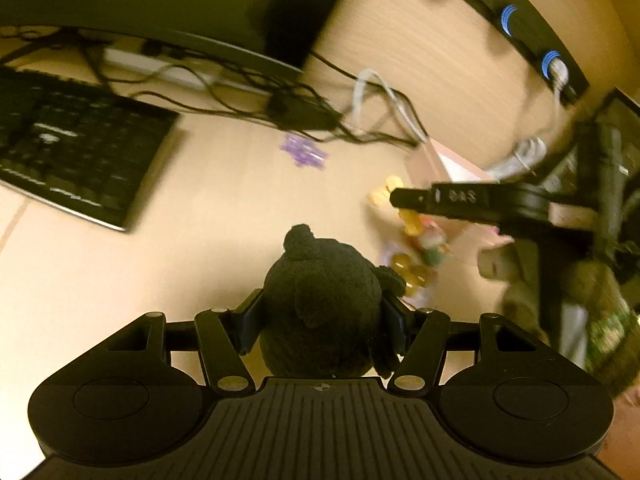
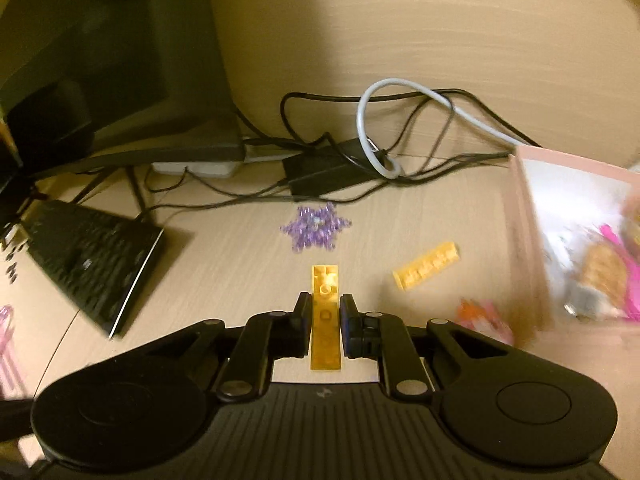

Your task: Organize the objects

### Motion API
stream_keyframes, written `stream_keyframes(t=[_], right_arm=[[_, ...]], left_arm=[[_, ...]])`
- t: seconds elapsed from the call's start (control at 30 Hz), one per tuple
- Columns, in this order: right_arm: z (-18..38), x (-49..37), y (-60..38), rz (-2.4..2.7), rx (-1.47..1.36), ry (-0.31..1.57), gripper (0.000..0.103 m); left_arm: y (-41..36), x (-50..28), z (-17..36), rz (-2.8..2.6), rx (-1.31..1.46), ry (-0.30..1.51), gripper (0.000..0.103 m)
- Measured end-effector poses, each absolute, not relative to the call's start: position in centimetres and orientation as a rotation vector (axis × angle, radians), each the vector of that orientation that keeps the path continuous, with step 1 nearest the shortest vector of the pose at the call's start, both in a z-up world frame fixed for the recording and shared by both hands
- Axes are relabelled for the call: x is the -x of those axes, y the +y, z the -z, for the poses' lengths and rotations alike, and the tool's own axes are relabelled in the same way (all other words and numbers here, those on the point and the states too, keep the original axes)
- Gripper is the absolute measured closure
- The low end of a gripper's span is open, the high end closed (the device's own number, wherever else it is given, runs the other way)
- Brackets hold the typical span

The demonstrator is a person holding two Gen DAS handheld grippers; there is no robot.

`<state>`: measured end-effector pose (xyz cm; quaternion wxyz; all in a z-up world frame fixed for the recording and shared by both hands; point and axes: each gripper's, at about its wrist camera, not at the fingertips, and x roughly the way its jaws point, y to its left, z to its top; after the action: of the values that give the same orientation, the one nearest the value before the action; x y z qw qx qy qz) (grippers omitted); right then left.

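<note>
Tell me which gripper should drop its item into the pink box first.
Right, probably. The right gripper grips a yellow brick with the pink box just beside it; the left gripper holds the black plush farther off.

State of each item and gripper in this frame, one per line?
left gripper: shut on black plush toy
right gripper: shut on yellow brick, held lengthwise
second yellow brick: loose on desk
purple bead snowflake: flat on desk
pink box: open, toys inside
</note>
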<state>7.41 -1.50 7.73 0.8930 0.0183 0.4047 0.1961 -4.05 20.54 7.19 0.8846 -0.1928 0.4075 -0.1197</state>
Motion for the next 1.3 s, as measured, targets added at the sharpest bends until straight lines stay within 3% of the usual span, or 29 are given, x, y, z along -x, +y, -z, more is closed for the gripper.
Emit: stream_keyframes(t=[0.73, 1.3], right_arm=[[-6.2, 5.3, -22.7, -0.119, -0.083, 0.915, 0.089], [-6.2, 4.9, -24.2, -0.201, -0.123, 0.838, 0.089]], left_arm=[[1.6, 1.6, -8.5, 0.567, 0.275, 0.936, 0.038], [-0.3, -1.2, -11.5, 0.512, 0.306, 0.86, 0.038]])
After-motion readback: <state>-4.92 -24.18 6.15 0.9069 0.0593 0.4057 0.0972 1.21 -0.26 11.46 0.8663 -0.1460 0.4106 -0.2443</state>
